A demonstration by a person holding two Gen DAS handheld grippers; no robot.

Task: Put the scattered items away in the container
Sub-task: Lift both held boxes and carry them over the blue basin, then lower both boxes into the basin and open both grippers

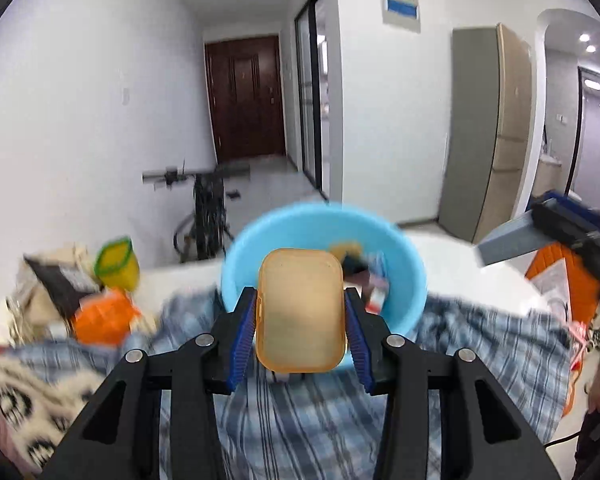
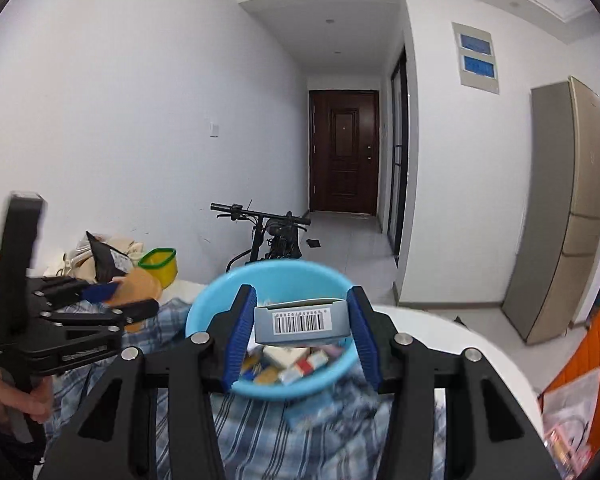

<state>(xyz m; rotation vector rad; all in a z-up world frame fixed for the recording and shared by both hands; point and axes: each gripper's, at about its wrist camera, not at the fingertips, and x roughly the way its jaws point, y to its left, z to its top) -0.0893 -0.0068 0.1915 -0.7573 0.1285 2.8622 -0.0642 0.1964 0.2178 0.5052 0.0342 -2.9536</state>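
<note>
Left wrist view: left gripper clamps an orange lid, blue basin at twelve o'clock; right gripper pinches a grey barcoded box.

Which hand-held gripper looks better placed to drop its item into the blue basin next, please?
Probably the right hand-held gripper: its grey box looks over the blue basin, whereas the left's orange case appears short of it.

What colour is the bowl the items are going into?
Light blue. The bowl shows most sharply in the right wrist view.
</note>
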